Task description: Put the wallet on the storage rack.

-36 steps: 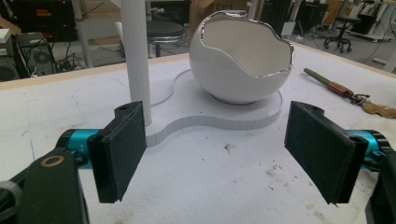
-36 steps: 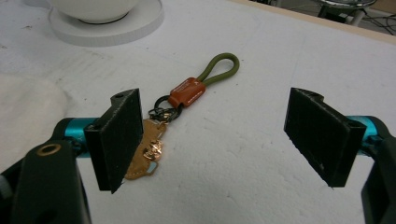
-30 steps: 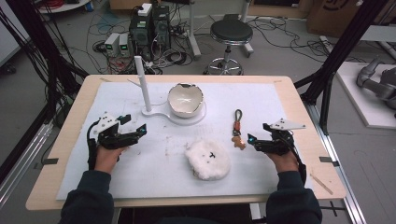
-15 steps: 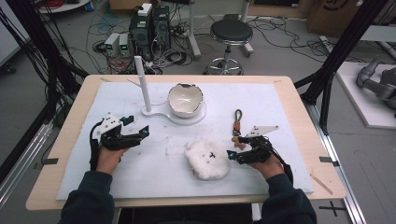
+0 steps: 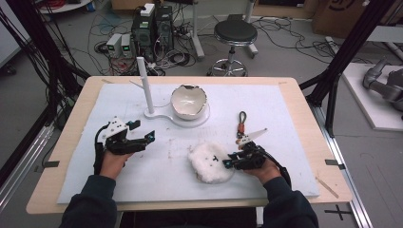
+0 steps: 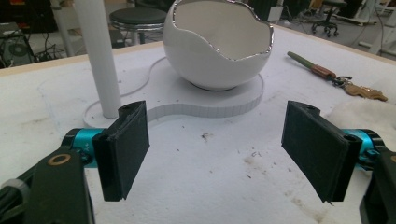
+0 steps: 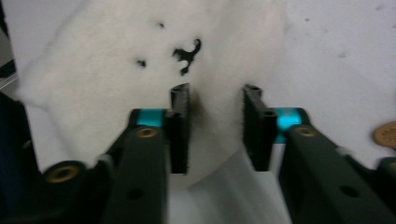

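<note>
Right gripper [image 7: 215,128] pinching the plush [image 5: 210,162]
Its jaws have just been closing on the plush's edge; left gripper [image 6: 224,149] jaws spread above the table [image 5: 285,90]

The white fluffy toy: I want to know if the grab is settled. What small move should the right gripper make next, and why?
Probably a short, slow lift. The right gripper has just been closing, and its jaws now pinch the edge of the white fluffy toy, which lies flat on the white mat. A small rise would show whether the soft edge holds. The left gripper waits open.
</note>
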Demonstrator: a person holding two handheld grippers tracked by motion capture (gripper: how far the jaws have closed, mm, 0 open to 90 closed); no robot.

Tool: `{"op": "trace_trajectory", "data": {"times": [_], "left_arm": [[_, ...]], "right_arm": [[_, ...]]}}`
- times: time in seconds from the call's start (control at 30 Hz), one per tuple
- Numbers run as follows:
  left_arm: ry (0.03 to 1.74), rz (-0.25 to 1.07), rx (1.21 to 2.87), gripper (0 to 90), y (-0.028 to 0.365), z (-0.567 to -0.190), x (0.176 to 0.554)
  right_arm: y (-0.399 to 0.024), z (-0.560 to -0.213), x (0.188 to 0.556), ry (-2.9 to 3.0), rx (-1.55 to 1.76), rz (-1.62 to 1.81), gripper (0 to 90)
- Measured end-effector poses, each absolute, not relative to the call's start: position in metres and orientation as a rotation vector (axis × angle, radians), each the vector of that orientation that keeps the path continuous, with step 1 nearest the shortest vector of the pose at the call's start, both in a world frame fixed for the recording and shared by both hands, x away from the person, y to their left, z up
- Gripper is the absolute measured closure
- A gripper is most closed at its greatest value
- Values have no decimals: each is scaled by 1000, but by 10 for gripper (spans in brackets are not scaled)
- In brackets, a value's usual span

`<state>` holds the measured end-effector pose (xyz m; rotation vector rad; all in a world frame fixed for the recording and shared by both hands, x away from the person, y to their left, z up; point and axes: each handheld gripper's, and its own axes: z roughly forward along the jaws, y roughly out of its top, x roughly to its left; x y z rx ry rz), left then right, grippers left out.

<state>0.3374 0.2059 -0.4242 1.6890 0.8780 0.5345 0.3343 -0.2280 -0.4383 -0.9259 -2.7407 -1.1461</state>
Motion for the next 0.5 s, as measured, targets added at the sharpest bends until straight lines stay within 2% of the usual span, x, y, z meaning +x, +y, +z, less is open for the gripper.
{"op": "trace_trajectory", "data": {"times": [0.1,0.2,0.23,0.27,0.3,0.5], "left_arm": [[858,486,1704,232,198,-426,337],[847,454,1718,232,191,-427,337],[828,398,1728,231,184,-428,338],[828,398,1728,231,184,-428,338],[805,324,1740,227,176,-430,338],[718,205,1779,223,155,-434,337]], "right_arm": [[-226,-433,331,-2791,-889,-1180,802],[-223,-428,329,-2840,-862,-1231,811],[-222,-422,327,-2867,-819,-1329,814],[-222,-422,327,-2867,-819,-1329,814],[-220,-416,325,-2890,-772,-1406,815],[-214,-409,323,-2900,-695,-1530,818]]}}
